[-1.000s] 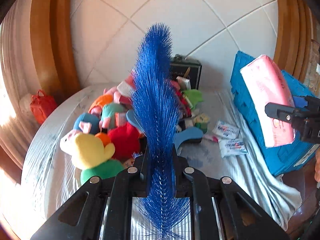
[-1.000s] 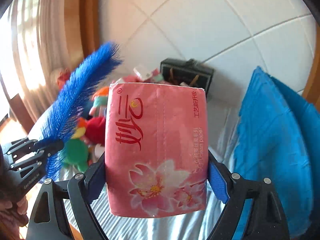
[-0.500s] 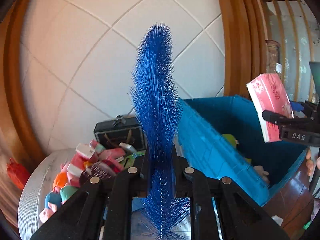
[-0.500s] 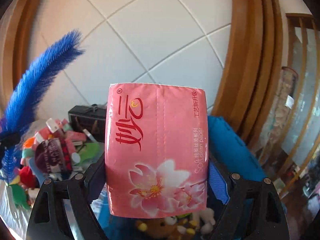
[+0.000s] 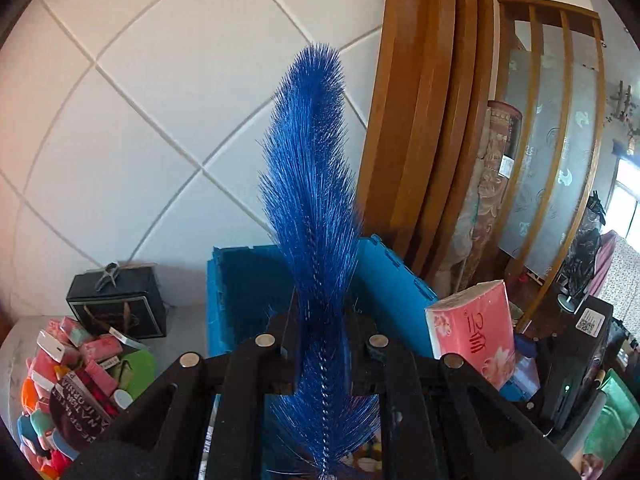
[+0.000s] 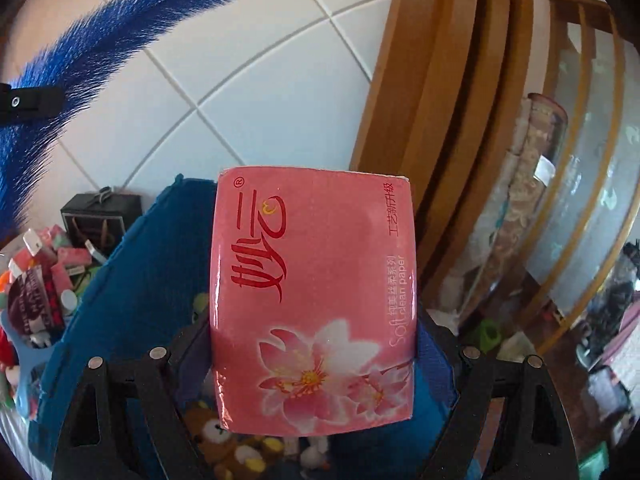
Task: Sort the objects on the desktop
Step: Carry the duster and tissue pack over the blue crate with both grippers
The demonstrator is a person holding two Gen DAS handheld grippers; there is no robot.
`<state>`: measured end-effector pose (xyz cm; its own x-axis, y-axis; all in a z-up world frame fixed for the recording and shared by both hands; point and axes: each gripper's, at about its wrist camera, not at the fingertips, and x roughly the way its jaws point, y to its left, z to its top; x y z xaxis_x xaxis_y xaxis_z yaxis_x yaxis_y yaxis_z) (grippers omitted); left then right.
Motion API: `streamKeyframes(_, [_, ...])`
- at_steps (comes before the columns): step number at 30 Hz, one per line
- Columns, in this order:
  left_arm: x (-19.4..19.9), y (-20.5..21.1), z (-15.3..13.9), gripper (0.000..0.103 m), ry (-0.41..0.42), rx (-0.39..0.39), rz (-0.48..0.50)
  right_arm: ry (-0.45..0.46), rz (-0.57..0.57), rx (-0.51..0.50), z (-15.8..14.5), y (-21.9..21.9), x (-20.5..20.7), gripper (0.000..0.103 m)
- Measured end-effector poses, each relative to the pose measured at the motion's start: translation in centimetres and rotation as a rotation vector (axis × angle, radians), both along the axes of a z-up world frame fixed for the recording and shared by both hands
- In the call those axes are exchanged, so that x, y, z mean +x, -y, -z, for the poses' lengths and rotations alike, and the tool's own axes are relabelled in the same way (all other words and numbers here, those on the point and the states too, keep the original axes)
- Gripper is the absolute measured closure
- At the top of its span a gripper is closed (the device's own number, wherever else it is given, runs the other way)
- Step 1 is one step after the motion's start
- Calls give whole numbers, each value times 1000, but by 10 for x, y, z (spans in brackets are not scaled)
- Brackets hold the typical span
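My left gripper (image 5: pixel 326 344) is shut on a long blue bristle brush (image 5: pixel 312 184), which stands upright over the open blue plastic crate (image 5: pixel 384 272). My right gripper (image 6: pixel 314 344) is shut on a pink pack of tissue paper (image 6: pixel 314 292) and holds it above the same crate (image 6: pixel 120 288). The pack also shows at the right in the left wrist view (image 5: pixel 474 332), and the brush at the upper left in the right wrist view (image 6: pixel 108 40). Plush toys (image 6: pixel 224 440) lie inside the crate.
A pile of small toys and packets (image 5: pixel 76 368) lies on the covered table left of the crate. A black box (image 5: pixel 116 304) stands against the tiled wall. A wooden door frame (image 5: pixel 424 120) and cluttered furniture are to the right.
Both grippers have swung to the right, away from the toy pile, and now hold the brush and the tissue pack over the blue crate. Both grips are unchanged.
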<state>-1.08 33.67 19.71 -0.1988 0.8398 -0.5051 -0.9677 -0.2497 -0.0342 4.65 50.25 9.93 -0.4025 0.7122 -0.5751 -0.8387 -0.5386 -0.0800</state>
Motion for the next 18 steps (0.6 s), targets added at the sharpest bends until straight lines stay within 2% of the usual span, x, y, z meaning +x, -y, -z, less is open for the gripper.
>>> streamKeyframes(3, [10, -31, 34, 89, 15, -95, -4, 25, 0, -36, 15, -21, 1, 15])
streamKeyframes(7, [14, -69, 100, 89, -7, -266, -17, 78, 4, -65, 35, -44, -2, 15])
streamKeyframes(12, [3, -95, 174, 89, 52, -460, -39, 85, -7, -143, 60, -71, -13, 15])
streamKeyframes(15, [-3, -108, 203, 89, 68, -556, -63, 93, -20, -211, 77, -85, -24, 15])
streamKeyframes(18, [-7, -115, 219, 89, 59, -606, -88, 104, -32, -290, 95, -97, -36, 15])
